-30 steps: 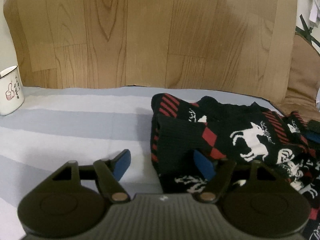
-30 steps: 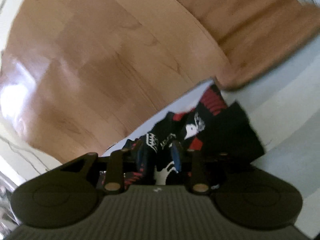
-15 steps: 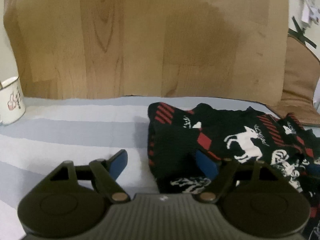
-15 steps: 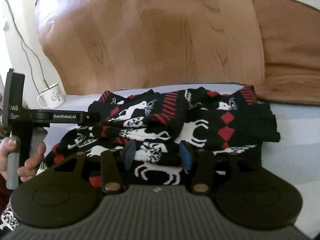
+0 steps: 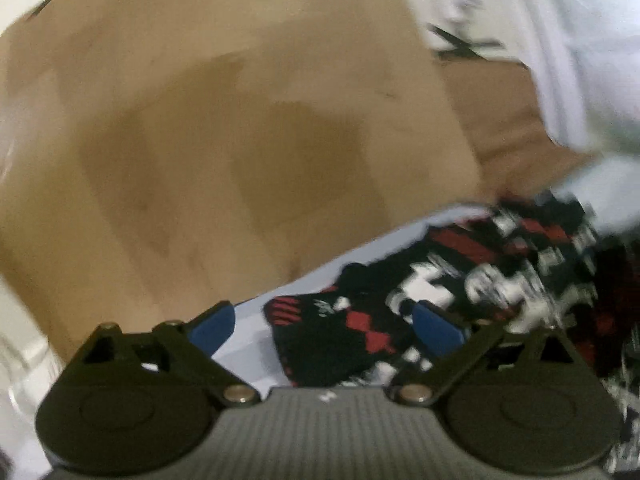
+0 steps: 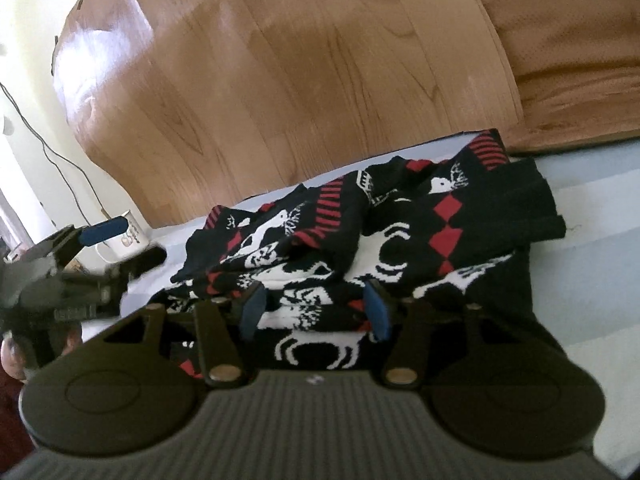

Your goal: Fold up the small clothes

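A black knit sweater (image 6: pixel 400 232) with white reindeer and red diamonds lies bunched and partly folded on the striped bed sheet (image 6: pixel 600 280). My right gripper (image 6: pixel 315 311) hovers over its near edge. Its jaws are opening, and the blue pads stand apart from the fabric below them. In the blurred, tilted left wrist view, my left gripper (image 5: pixel 324 330) is spread wide and still opening. One sweater (image 5: pixel 460 280) cuff lies under the gap, untouched. The right wrist view also shows the left gripper (image 6: pixel 124 246), off the sweater's left side and held by a hand (image 6: pixel 12 360).
A wooden headboard (image 6: pixel 300 80) runs along the far edge of the bed. A brown cushion (image 6: pixel 560 40) leans at the right. A white mug (image 6: pixel 130 236) stands at the far left of the sheet, just behind the left gripper. A cable hangs on the wall.
The right gripper's pads have parted and let go of the sweater, which now rests on the bed. The left gripper has opened wider, rolled and pulled back off the sweater's left side.
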`<action>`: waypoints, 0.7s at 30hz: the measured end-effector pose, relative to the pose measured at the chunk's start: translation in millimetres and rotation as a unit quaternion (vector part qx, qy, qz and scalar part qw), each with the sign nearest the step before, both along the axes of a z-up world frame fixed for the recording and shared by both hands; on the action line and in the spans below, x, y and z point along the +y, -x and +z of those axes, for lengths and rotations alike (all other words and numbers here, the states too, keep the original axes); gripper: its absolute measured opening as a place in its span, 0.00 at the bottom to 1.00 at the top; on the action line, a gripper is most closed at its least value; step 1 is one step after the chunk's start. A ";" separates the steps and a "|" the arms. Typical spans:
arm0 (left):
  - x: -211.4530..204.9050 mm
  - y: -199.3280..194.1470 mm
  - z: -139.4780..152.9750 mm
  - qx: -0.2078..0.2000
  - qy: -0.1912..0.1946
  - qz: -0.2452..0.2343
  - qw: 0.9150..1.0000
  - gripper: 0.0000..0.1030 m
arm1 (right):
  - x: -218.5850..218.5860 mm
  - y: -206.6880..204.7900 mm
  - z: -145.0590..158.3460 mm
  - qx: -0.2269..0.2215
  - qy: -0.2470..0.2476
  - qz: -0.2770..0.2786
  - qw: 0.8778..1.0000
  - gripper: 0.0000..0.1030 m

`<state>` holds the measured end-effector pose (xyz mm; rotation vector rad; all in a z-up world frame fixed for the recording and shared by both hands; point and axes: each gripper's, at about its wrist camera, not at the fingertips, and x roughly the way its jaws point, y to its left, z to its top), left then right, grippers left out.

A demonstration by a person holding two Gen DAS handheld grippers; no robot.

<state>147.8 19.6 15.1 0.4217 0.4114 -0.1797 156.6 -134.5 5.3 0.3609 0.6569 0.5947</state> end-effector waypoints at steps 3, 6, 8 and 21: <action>-17.2 -0.6 -16.1 0.017 -0.059 -0.022 0.998 0.91 | -5.3 0.4 -0.4 0.000 -0.017 -0.004 1.000 0.59; -28.2 -8.3 -27.9 0.035 -0.091 -0.022 0.995 0.83 | -8.9 -1.1 -1.2 0.004 -0.032 -0.005 0.999 0.60; -34.0 -18.2 -31.9 0.048 -0.096 -0.018 0.994 0.73 | -9.6 -1.2 -1.0 0.004 -0.035 -0.004 0.999 0.60; 1.5 -65.8 -21.0 0.113 0.126 0.031 0.985 0.13 | 11.6 15.0 13.7 -0.047 0.024 0.027 0.998 0.62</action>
